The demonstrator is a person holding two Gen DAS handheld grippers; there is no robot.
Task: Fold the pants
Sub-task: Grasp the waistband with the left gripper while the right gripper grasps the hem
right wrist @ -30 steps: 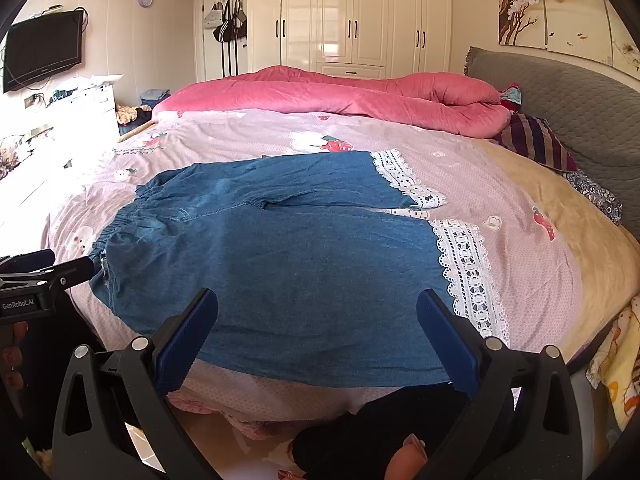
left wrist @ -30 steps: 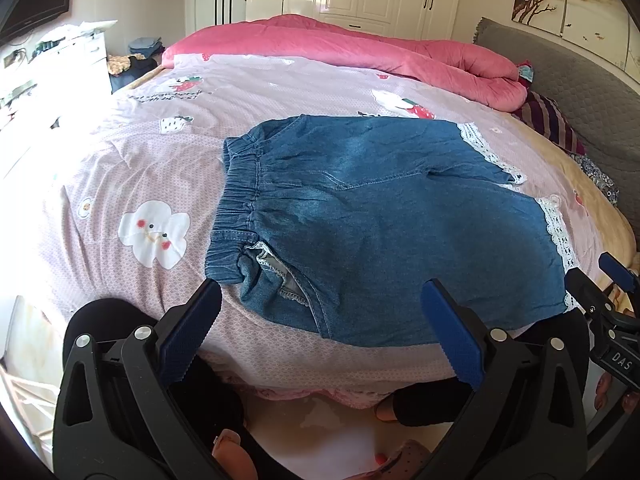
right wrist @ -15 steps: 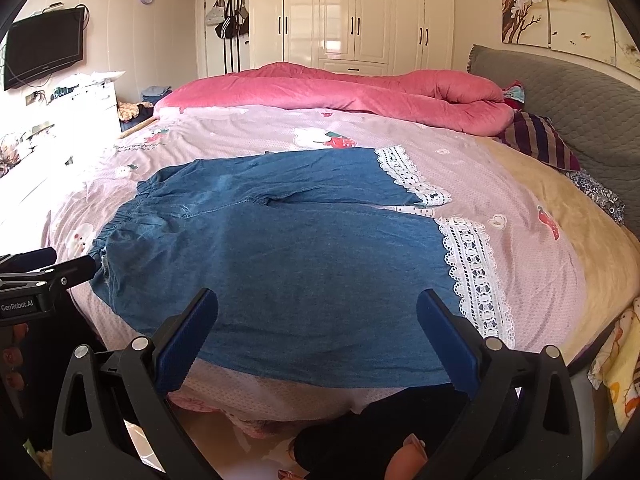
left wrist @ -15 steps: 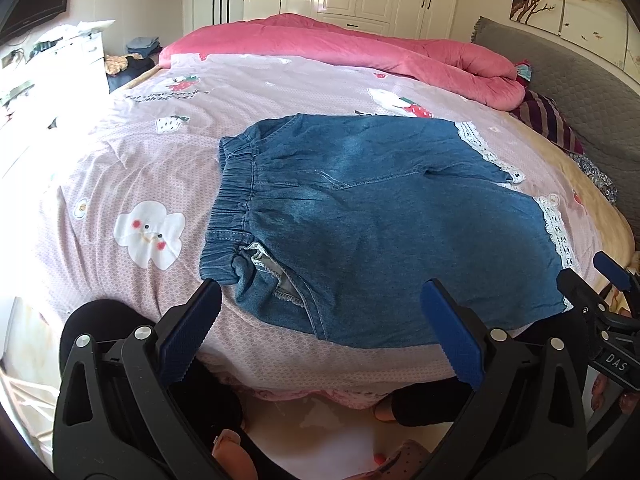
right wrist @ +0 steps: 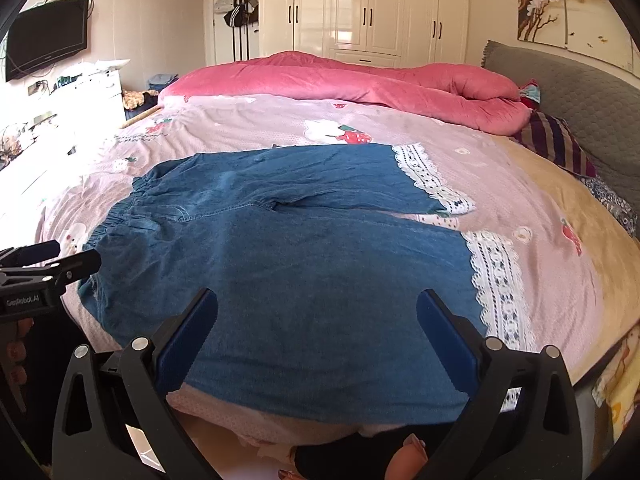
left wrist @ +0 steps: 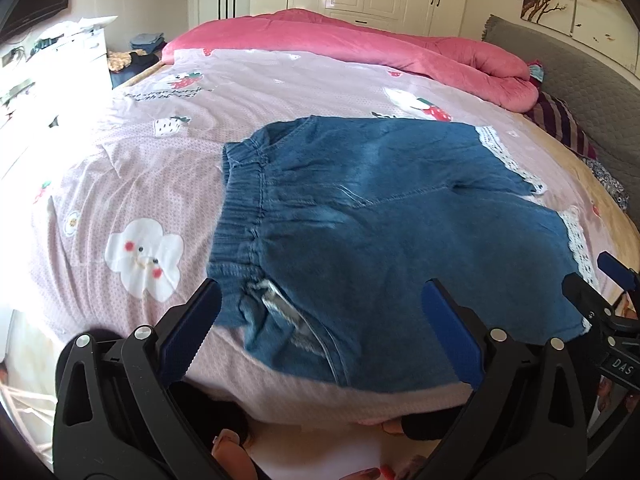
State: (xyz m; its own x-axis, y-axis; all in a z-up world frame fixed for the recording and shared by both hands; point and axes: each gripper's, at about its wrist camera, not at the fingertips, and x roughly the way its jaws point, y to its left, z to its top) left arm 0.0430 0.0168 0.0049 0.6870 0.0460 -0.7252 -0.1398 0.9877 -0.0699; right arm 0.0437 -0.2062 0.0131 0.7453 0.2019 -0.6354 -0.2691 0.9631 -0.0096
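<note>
Your left tongs (left wrist: pixel 320 320) stand with the blue pads wide apart and nothing between them. They hover over the near waistband corner of the pants (left wrist: pixel 400 232), above the bed edge, not touching the cloth. Your right tongs (right wrist: pixel 316 324) are likewise spread wide and empty, poised over the near leg of the pants close to its lower edge.

In the left wrist view, the right tongs appear at the right border, just beside the lace hem (left wrist: pixel 576 240) of the near leg. In the right wrist view, the left tongs appear at the left border, just beside the waistband corner.

The pants are blue denim with an elastic waistband (left wrist: pixel 240 216) and white lace at both leg ends. They lie flat on the bed (left wrist: pixel 120 184), waistband to your left and legs to your right, with the near side reaching the bed edge.

A pink quilt (right wrist: pixel 340 84) lies bunched along the far side of the bed. White wardrobes (right wrist: pixel 380 8) stand behind it.
</note>
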